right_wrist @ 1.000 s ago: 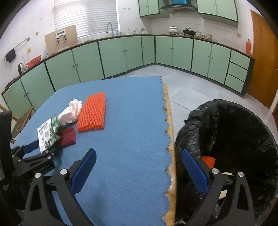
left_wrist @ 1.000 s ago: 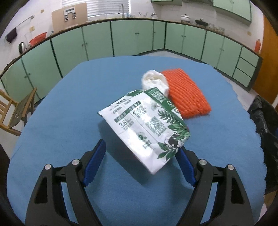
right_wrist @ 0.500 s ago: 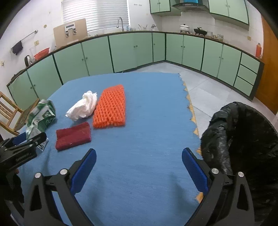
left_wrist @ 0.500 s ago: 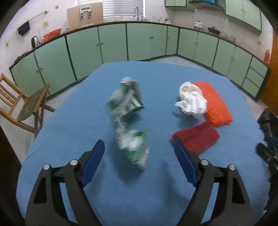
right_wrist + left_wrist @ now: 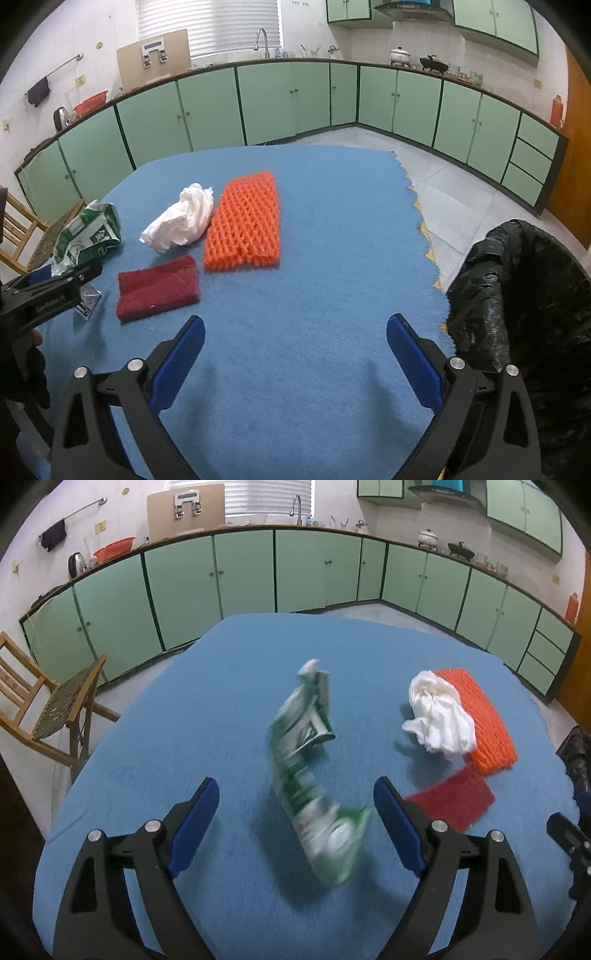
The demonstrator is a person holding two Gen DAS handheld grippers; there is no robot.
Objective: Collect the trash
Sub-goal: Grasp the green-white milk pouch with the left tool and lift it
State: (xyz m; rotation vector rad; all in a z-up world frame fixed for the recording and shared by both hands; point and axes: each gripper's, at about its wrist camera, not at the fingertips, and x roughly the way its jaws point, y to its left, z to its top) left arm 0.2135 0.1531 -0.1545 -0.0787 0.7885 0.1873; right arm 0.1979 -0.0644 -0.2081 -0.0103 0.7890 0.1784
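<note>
A crumpled green-and-white package (image 5: 317,794) shows blurred between the fingers of my left gripper (image 5: 293,790). The jaws stand wide and open, with a gap between the package and each pad. The package (image 5: 88,236) also shows at the left of the right wrist view, behind the left gripper's fingers (image 5: 55,291). To its right on the table lie a white crumpled wad (image 5: 181,221), an orange foam net (image 5: 245,221) and a dark red pad (image 5: 157,286). My right gripper (image 5: 295,323) hangs open over bare cloth, empty.
A blue cloth covers the table (image 5: 314,369), with a scalloped edge on the right. Just past that edge stands a bin lined with a black bag (image 5: 517,295). A wooden chair (image 5: 44,709) sits off the table's left side. Green cabinets line the far walls.
The package has turned from flat to edge-on and is blurred. The left gripper has drawn back, and the red pad now shows beside it. The right gripper has swung from the bin towards the table.
</note>
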